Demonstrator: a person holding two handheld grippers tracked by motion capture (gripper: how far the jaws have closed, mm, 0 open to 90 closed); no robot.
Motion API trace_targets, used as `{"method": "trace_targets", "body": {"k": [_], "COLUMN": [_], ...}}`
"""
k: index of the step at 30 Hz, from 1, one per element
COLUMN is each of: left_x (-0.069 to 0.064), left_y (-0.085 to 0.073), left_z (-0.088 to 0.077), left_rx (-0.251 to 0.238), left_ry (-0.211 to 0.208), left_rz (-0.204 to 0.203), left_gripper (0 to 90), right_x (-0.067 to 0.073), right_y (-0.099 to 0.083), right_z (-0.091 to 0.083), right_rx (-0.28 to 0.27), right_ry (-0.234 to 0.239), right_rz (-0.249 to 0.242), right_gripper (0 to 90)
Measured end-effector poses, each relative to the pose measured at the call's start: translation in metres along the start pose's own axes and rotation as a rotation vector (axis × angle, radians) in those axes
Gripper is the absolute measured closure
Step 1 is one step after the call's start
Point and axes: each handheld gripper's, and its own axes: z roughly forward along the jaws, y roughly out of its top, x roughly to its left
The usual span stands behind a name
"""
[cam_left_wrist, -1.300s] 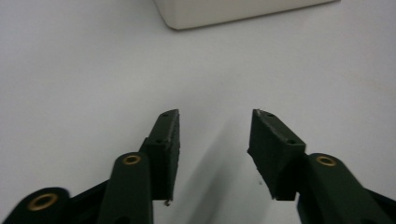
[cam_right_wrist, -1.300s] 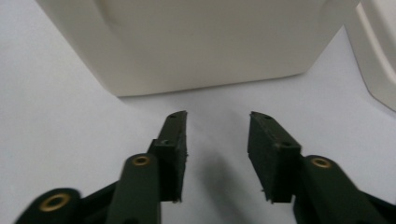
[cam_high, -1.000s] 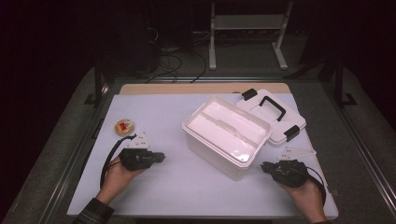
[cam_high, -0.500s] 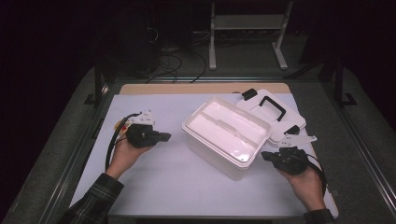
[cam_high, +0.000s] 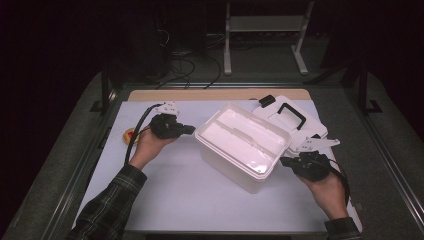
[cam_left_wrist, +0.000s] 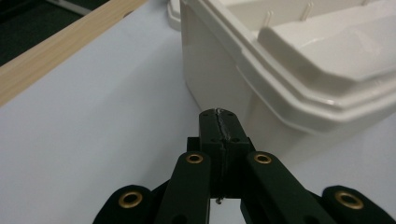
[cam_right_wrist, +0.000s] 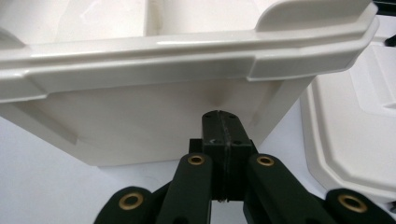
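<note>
A white plastic box (cam_high: 242, 142) stands open in the middle of the table, set at an angle, with a tray inset (cam_high: 235, 131) inside. Its lid (cam_high: 292, 120) with a black handle lies flat behind it to the right. My left gripper (cam_high: 191, 129) hovers just left of the box's near-left corner, jaws pressed together with nothing between them; its own view has the box wall (cam_left_wrist: 224, 88) close ahead of the left gripper (cam_left_wrist: 219, 113). My right gripper (cam_high: 283, 161) sits at the box's right end, also shut and empty, facing the end wall (cam_right_wrist: 154, 121) past the right gripper (cam_right_wrist: 221, 114).
A small round red and yellow object (cam_high: 129, 135) lies on the white table sheet (cam_high: 175, 190) behind my left hand. A wooden strip (cam_high: 200, 94) runs along the far edge. Dark floor, cables and a metal stand lie beyond.
My left hand has moved away from the front edge toward the box's left corner, now covering most of the small round object. My right hand rose a little early on and has since held still.
</note>
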Motion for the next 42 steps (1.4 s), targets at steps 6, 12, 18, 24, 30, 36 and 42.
{"method": "trace_targets", "body": {"k": [6,12,18,24,30,36,42], "left_x": [0.003,0.001,0.0,-0.004,-0.01,-0.017,-0.028], "left_y": [0.008,0.007,0.005,0.001,-0.003,-0.011,-0.021], "left_z": [0.017,0.024,0.021,0.014,0.007,-0.004,-0.017], "left_rx": [0.004,-0.001,0.006,0.006,0.005,-0.001,-0.002], "left_ry": [-0.042,-0.087,-0.103,-0.112,-0.11,-0.11,-0.105], "left_rz": [0.019,0.026,0.038,0.04,0.044,0.043,0.045], "left_gripper": [89.9,90.0,90.0,90.0,90.0,90.0,90.0], "right_x": [-0.003,-0.004,-0.006,-0.006,-0.007,-0.005,-0.001], "right_y": [0.001,0.002,0.003,0.007,0.011,0.016,0.019], "right_z": [0.001,0.0,0.001,0.004,0.007,0.011,0.014], "right_rx": [0.001,-0.004,-0.011,-0.014,-0.009,-0.008,-0.017], "right_ry": [-0.003,0.004,0.018,0.022,0.021,0.036,0.063], "right_rz": [0.004,-0.001,-0.003,-0.012,-0.02,-0.039,-0.054], "right_gripper": [89.7,89.7,89.7,89.7,89.8,89.8,89.9]}}
